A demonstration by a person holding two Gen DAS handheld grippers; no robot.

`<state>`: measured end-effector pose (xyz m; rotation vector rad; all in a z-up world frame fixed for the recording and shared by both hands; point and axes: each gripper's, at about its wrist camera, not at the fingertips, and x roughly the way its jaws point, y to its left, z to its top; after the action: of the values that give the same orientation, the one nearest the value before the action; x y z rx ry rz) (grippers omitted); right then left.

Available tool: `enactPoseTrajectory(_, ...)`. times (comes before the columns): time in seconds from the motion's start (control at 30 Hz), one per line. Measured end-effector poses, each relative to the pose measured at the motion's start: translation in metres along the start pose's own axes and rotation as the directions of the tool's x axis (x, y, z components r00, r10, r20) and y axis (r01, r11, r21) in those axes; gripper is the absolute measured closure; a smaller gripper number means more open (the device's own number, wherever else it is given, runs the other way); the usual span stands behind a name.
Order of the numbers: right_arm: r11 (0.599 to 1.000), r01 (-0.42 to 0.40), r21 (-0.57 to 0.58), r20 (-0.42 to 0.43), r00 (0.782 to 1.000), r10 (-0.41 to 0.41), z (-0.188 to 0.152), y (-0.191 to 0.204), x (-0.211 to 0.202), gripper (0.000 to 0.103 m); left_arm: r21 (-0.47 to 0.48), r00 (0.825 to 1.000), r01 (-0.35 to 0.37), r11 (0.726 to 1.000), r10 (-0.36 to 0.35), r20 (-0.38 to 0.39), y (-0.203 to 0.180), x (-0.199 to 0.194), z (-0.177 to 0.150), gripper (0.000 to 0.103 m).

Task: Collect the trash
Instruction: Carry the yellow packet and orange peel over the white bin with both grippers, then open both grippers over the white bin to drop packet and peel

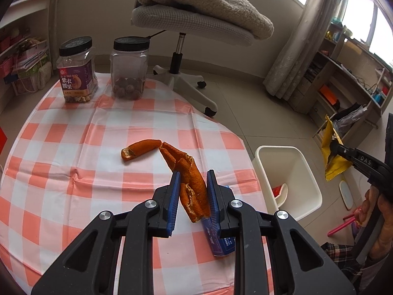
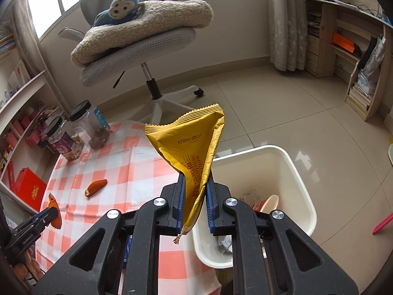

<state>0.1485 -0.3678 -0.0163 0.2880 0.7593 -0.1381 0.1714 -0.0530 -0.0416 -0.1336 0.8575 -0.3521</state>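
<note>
My left gripper [image 1: 192, 175] is shut on a long orange peel [image 1: 190, 182] and holds it just above the checkered tablecloth [image 1: 73, 162]. A second peel piece [image 1: 140, 148] lies on the cloth ahead; it also shows in the right wrist view [image 2: 95, 187]. My right gripper [image 2: 195, 177] is shut on a yellow snack wrapper [image 2: 190, 142], held in the air beside the white trash bin [image 2: 292, 169]. The bin [image 1: 309, 179] stands on the floor to the right of the table and holds some trash. A blue packet [image 1: 218, 241] lies on the cloth under my left gripper.
Two black-lidded jars, one with nuts [image 1: 77, 71] and one with brown balls [image 1: 129, 70], stand at the table's far edge. An office chair [image 1: 186, 39] with a blanket stands beyond. Shelves line the left wall and a desk [image 1: 343, 73] the right.
</note>
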Motion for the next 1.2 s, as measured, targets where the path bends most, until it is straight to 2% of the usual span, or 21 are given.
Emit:
enactPoseTrajectory(0.07,0.999,0.035,0.029,-0.002,0.999,-0.035,0.001,-0.014,-0.002,0.085,0.006,1.0,0.018,1.0,-0.018,-0.007,-0.013,0.005,0.0,0.08)
enactPoseTrajectory(0.17,0.992,0.069,0.104,0.006,0.998,-0.07,0.003,-0.04,-0.008,0.065,0.009,0.999,0.049,0.999,-0.049,-0.02,-0.034,0.014,0.0,0.08)
enactPoseTrajectory(0.23,0.984,0.095,0.148,0.03,0.994,-0.101,0.004,-0.055,-0.015,0.044,0.009,0.997,0.074,0.997,-0.074,-0.032,-0.049,0.021,0.001,0.08)
enactPoseTrajectory(0.33,0.968,0.124,0.216,0.058,0.989,-0.139,0.007,-0.079,-0.026,0.027,0.03,0.994,0.103,0.994,-0.102,-0.045,-0.078,0.029,0.003,0.08)
enactPoseTrajectory(0.37,0.962,0.129,0.24,0.064,0.987,-0.149,0.007,-0.086,-0.029,0.025,0.041,0.993,0.112,0.993,-0.11,-0.049,-0.088,0.032,0.004,0.08)
enactPoseTrajectory(0.6,0.935,0.078,0.345,0.078,0.991,-0.112,0.008,-0.123,-0.037,0.023,0.096,0.983,0.171,0.981,-0.163,-0.085,-0.15,0.054,0.011,0.08)
enactPoseTrajectory(1.03,0.909,0.09,0.406,0.138,0.978,-0.158,0.008,-0.148,-0.057,0.017,0.162,0.96,0.263,0.951,-0.241,-0.143,-0.235,0.084,0.011,0.08)
enactPoseTrajectory(1.1,0.902,0.087,0.422,0.14,0.977,-0.16,0.008,-0.153,-0.058,0.015,0.144,0.95,0.289,0.946,-0.265,-0.167,-0.24,0.09,0.011,0.069)
enactPoseTrajectory(1.13,0.899,0.085,0.429,0.14,0.977,-0.159,0.008,-0.154,-0.058,0.014,0.13,0.945,0.3,0.945,-0.276,-0.178,-0.241,0.093,0.01,0.055)
enactPoseTrajectory(1.17,0.898,0.085,0.433,0.139,0.977,-0.159,0.008,-0.156,-0.058,0.014,0.121,0.944,0.301,0.946,-0.277,-0.181,-0.241,0.094,0.009,0.046)
enactPoseTrajectory(1.2,0.896,0.086,0.435,0.138,0.977,-0.161,0.007,-0.156,-0.058,0.014,0.116,0.945,0.296,0.948,-0.273,-0.183,-0.241,0.095,0.008,0.045)
